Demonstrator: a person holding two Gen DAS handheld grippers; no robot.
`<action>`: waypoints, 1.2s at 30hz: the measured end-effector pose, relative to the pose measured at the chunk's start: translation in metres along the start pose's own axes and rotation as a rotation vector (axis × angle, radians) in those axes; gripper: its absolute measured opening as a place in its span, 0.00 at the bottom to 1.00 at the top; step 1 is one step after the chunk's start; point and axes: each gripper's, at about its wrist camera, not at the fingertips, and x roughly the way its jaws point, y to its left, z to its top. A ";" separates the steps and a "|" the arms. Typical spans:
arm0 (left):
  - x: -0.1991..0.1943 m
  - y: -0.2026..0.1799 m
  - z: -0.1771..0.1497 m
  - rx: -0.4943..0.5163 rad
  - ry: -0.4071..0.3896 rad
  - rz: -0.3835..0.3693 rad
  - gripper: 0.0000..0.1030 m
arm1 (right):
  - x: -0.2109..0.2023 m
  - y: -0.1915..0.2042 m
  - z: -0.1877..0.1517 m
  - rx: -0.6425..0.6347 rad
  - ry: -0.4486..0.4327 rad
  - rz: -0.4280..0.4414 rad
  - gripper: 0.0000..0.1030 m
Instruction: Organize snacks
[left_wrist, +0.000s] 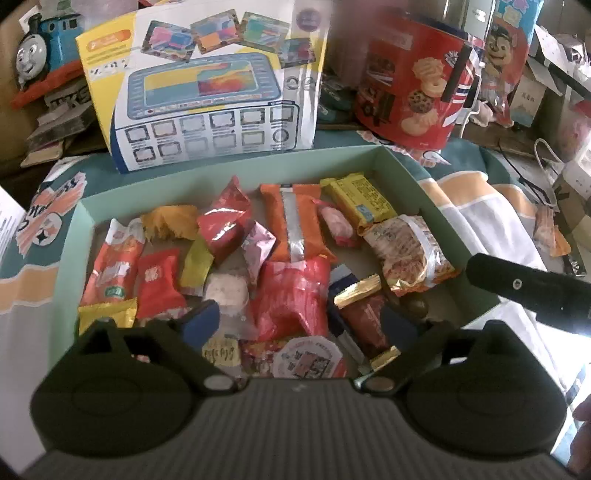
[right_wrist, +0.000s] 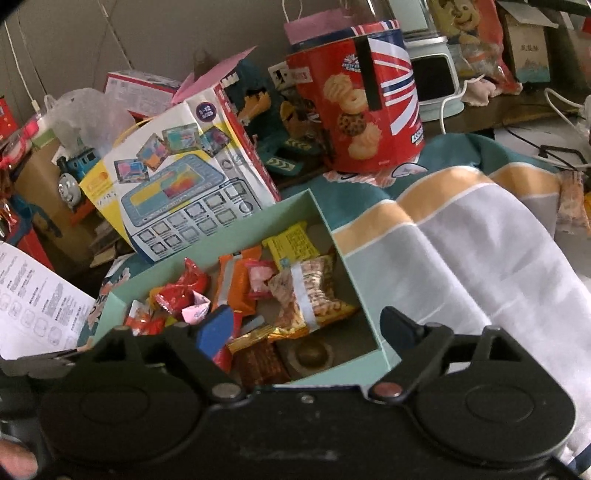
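A pale green box (left_wrist: 229, 173) holds several wrapped snacks. Among them are a long orange packet (left_wrist: 295, 221), a yellow packet (left_wrist: 358, 199), a crinkled noodle-snack bag (left_wrist: 406, 251) and a red bag (left_wrist: 291, 295). My left gripper (left_wrist: 301, 325) hangs open over the box's near side, with nothing pinched between its blue pads. A black finger (left_wrist: 517, 284) of the other gripper juts in beside the box's right wall. In the right wrist view my right gripper (right_wrist: 308, 328) stands open above the near right corner of the box (right_wrist: 221, 240), over a brown packet (right_wrist: 258, 363) and a foil-cupped chocolate (right_wrist: 312, 354).
Behind the box stand a toy carton (left_wrist: 207, 92), a red biscuit tin (left_wrist: 413, 81) and a blue toy engine (left_wrist: 44, 48). A striped cloth (right_wrist: 480, 258) covers the surface to the right, with a lone snack packet (right_wrist: 572, 206) on it. A printed sheet (right_wrist: 33, 302) lies at the left.
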 end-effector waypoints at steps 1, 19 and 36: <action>-0.001 0.001 -0.001 -0.002 0.001 -0.001 0.94 | -0.002 0.001 -0.001 0.002 -0.003 0.000 0.94; -0.069 0.014 -0.025 -0.032 -0.046 0.015 1.00 | -0.061 0.019 -0.019 -0.002 -0.019 -0.001 1.00; -0.119 0.074 -0.090 -0.128 -0.028 0.073 1.00 | -0.089 0.049 -0.063 -0.149 0.124 -0.038 1.00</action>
